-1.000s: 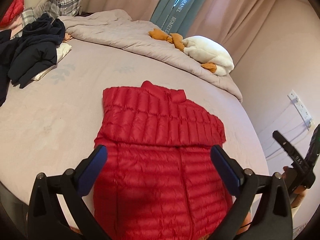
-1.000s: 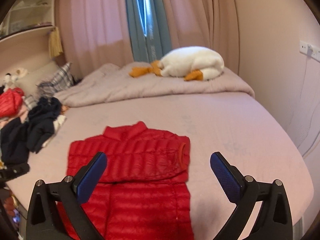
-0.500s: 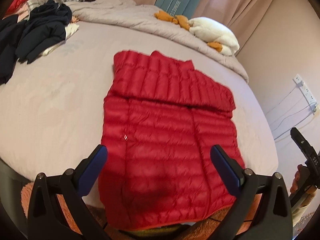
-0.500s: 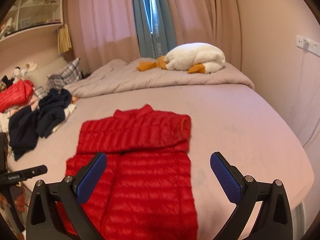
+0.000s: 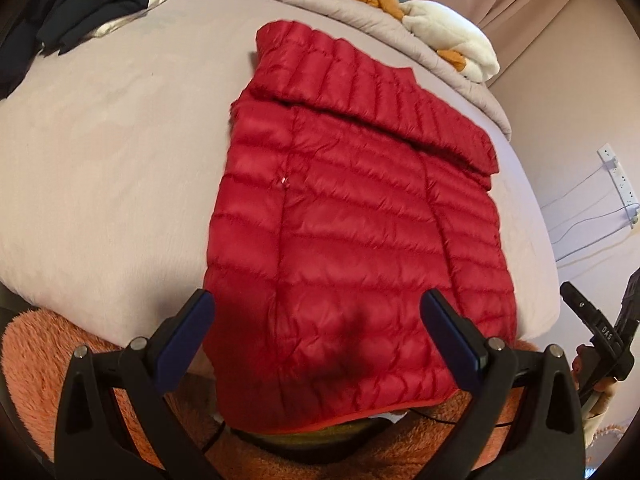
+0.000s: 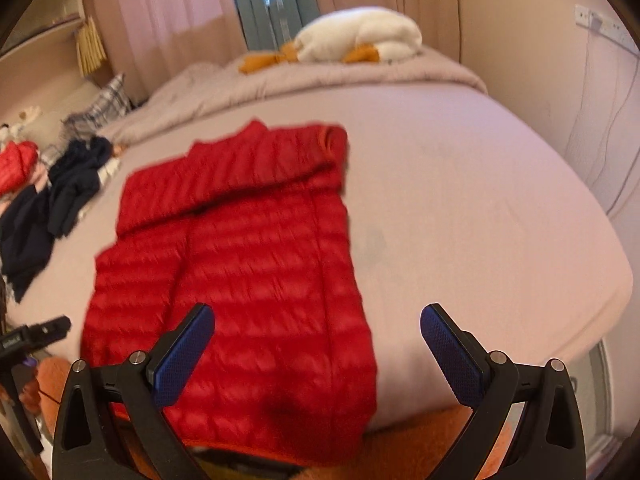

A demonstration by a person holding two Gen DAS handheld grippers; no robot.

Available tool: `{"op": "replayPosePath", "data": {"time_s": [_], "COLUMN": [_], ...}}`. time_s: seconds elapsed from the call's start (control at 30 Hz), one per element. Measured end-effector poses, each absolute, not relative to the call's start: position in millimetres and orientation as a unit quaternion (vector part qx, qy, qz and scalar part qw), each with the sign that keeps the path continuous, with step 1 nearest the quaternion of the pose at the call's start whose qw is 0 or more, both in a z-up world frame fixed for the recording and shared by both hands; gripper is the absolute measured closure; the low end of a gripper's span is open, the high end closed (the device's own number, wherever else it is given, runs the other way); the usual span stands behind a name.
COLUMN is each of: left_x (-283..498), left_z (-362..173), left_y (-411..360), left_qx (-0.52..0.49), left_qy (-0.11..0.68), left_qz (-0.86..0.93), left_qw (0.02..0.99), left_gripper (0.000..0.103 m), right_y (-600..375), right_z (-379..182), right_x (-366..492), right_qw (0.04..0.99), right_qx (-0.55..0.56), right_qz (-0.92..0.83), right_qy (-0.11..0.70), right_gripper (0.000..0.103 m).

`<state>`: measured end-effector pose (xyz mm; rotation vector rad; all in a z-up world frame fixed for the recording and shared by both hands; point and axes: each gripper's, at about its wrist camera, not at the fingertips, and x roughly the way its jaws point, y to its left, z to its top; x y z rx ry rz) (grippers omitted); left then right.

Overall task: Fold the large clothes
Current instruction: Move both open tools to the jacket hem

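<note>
Lying flat on the bed (image 5: 100,152), the red puffer jacket (image 5: 356,240) looks partly folded: sleeves already laid across the chest as a band near the collar, body w/ straight sides. Judging from that, the sleeve step is done; what's left is prob. folding the hem up toward the collar, maybe once more after. Hem end hangs a bit over the mattress edge, nearest both cameras. Quilted, shiny, puffy fabric; likely slippery and springy.

Left gripper (image 5: 318,334) is wide open, holding nothing, hovering above the hem. Right gripper (image 6: 318,336) also wide open and empty, over the jacket's lower right corner.

Further out: dark clothes pile (image 5: 80,4) at the far left, white plush toy (image 6: 360,36) on the rumpled duvet (image 6: 320,76), fuzzy orange rug (image 5: 36,364) below the bed edge.
</note>
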<state>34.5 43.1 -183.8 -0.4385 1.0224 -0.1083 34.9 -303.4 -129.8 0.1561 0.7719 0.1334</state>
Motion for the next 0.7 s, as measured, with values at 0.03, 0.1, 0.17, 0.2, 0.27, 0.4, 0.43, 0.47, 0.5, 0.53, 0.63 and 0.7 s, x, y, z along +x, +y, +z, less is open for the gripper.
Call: {"op": "replayPosePath", "data": {"time_s": [0.03, 0.1, 0.17, 0.2, 0.27, 0.4, 0.43, 0.47, 0.5, 0.53, 0.63, 0.7], "left_x": [34, 33, 32, 32, 32, 30, 30, 29, 29, 28, 27, 26], "left_z": [-187, -192, -196, -197, -200, -208, -210, -212, -214, -215, -220, -222], "left_y": [44, 43, 42, 40, 39, 39, 40, 40, 40, 41, 44, 45], "left_qx": [-0.209, -0.211, -0.213, -0.211, -0.203, -0.205, -0.206, -0.204, -0.201, -0.200, -0.203, -0.206], "left_qy": [0.487, 0.491, 0.493, 0.494, 0.495, 0.499, 0.500, 0.501, 0.504, 0.506, 0.512, 0.513], "left_qz": [-0.049, -0.048, -0.051, -0.052, -0.050, -0.048, -0.048, -0.045, -0.042, -0.040, -0.038, -0.037], "left_qw": [0.847, 0.844, 0.842, 0.842, 0.843, 0.841, 0.840, 0.840, 0.839, 0.838, 0.834, 0.832], "left_gripper": [0.001, 0.001, 0.001, 0.001, 0.001, 0.002, 0.002, 0.002, 0.002, 0.002, 0.002, 0.002], "right_y": [-303, -304, -306, -307, -307, -307, -307, -308, -308, -308, -307, -306], "right_z": [-134, -141, -148, -151, -157, -167, -169, -172, -174, -176, -183, -186], "right_x": [35, 34, 32, 32, 30, 31, 31, 31, 32, 33, 35, 35], "right_qw": [0.919, 0.914, 0.910, 0.908, 0.904, 0.898, 0.896, 0.894, 0.893, 0.893, 0.887, 0.885], "right_qx": [0.074, 0.073, 0.080, 0.084, 0.085, 0.081, 0.082, 0.084, 0.086, 0.088, 0.093, 0.090], "right_qz": [0.063, 0.061, 0.063, 0.065, 0.067, 0.069, 0.070, 0.071, 0.071, 0.071, 0.072, 0.073], "right_qy": [0.383, 0.393, 0.402, 0.406, 0.413, 0.428, 0.431, 0.433, 0.435, 0.437, 0.446, 0.451], "right_gripper": [0.001, 0.001, 0.001, 0.001, 0.001, 0.001, 0.001, 0.001, 0.001, 0.001, 0.001, 0.001]}}
